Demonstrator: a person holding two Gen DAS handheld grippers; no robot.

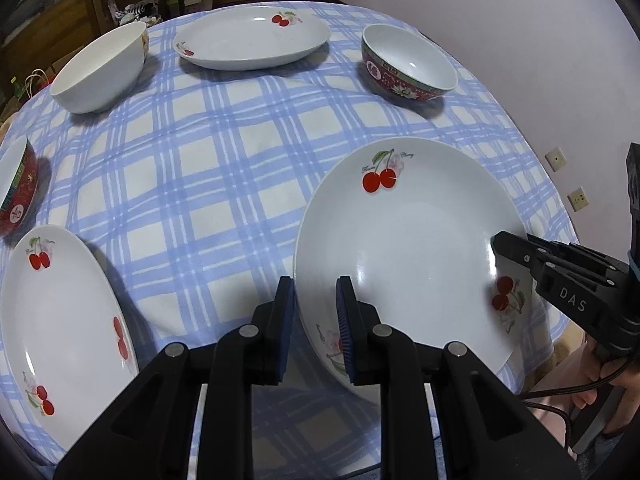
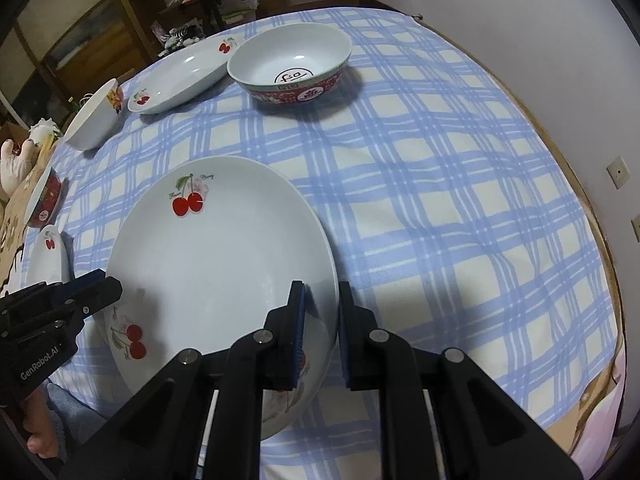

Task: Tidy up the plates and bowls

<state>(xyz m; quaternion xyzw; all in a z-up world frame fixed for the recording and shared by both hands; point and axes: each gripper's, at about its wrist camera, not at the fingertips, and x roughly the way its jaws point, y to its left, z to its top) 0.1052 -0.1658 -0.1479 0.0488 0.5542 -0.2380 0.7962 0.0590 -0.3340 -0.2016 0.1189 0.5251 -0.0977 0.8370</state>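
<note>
A white plate with red cherries (image 1: 408,248) (image 2: 216,248) hangs tilted just over the blue checked tablecloth (image 1: 200,168) (image 2: 440,200), casting a shadow on it. My left gripper (image 1: 316,320) (image 2: 110,288) is shut on its near left rim. My right gripper (image 2: 322,320) (image 1: 504,246) is shut on its right rim. Also on the cloth are a second cherry plate (image 1: 60,320) (image 2: 48,256) at the left, a third (image 1: 252,36) (image 2: 180,76) at the back, a plain white bowl (image 1: 100,68) (image 2: 96,116), and two red patterned bowls (image 1: 408,64) (image 2: 292,68), (image 1: 16,188) (image 2: 44,200).
The round table stands against a pale wall (image 1: 520,40) with sockets on the right. Wooden shelves and clutter (image 2: 180,8) stand behind the far edge. A person's hand (image 1: 608,380) holds the right gripper's handle. Bare cloth lies between the dishes in the middle.
</note>
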